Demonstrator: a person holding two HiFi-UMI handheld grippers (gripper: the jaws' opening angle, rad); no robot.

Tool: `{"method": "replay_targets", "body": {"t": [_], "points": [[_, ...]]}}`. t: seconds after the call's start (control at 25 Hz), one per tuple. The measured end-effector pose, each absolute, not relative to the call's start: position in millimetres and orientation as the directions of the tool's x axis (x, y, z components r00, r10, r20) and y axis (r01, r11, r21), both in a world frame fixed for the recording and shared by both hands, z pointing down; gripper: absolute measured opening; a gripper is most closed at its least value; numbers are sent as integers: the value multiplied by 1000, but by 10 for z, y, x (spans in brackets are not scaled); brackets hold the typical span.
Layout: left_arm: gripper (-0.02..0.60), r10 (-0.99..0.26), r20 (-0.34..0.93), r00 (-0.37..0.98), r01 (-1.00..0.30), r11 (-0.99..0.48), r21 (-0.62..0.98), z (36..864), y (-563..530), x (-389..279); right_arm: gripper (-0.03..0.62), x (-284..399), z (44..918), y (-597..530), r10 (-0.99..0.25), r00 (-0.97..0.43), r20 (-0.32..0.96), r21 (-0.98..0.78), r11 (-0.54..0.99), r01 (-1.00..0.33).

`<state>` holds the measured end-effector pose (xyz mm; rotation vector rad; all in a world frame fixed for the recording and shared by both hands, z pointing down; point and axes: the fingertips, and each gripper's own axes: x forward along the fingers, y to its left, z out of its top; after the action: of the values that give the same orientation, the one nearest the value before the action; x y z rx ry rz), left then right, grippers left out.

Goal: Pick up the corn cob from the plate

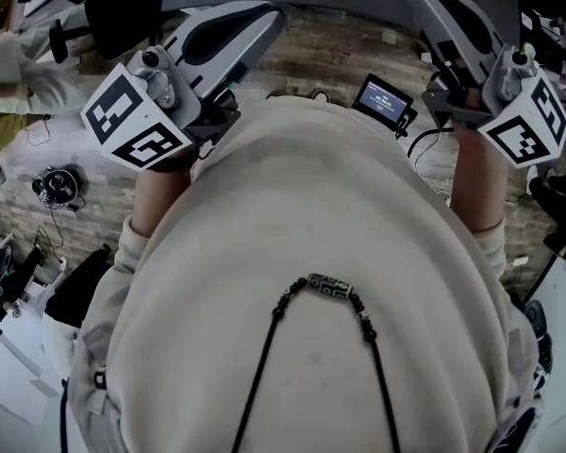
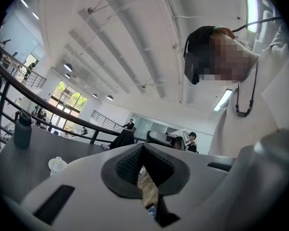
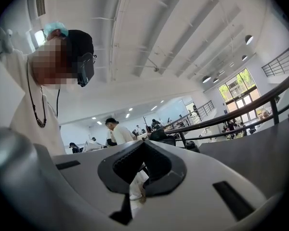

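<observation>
Both left gripper (image 2: 143,147) and right gripper (image 3: 144,144) show fingers closed, empty; corn cob and plate unseen, direction untellable.

Person's torso (image 1: 311,253) filling the middle, open air ahead of left tool (image 2: 143,146), railing (image 2: 48,106) and table (image 2: 38,150) beyond

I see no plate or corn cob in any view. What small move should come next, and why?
Probably tip both tongs downward to find the plate before anything else. The left tongs and the right tongs are shut and empty, held up beside the person's chest. Their views show mostly ceiling and railing. Opening can wait, I think.
</observation>
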<state>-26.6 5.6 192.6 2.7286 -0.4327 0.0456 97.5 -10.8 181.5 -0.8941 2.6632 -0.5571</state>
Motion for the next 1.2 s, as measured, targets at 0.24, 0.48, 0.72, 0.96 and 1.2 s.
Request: {"method": "replay_targets", "body": {"t": [0.24,0.48,0.72,0.96,1.2], "points": [[0,-307,139,942,-337,-867,368,1923,-3,-133,15,1101,1836,-249,-612,-776,-156,-461,739,-491],[0,-290,205,935,-349,-859,375,2086,117,152,15,1389,2190,-269,-638,-750,-176,-554,694,-460],[0,-295,221,930,-361,-852,380,2138,26,235,15,1485,2449,-370,-657,-743,-126,-580,657,-482],[0,-277,201,940,-335,-863,377,2069,-122,245,15,1619,2407,-338,-700,-704,-120,-572,629,-527],[0,-221,163,961,-268,-886,378,2004,-205,253,15,1662,2301,-257,-754,-648,-108,-557,585,-589]]}}
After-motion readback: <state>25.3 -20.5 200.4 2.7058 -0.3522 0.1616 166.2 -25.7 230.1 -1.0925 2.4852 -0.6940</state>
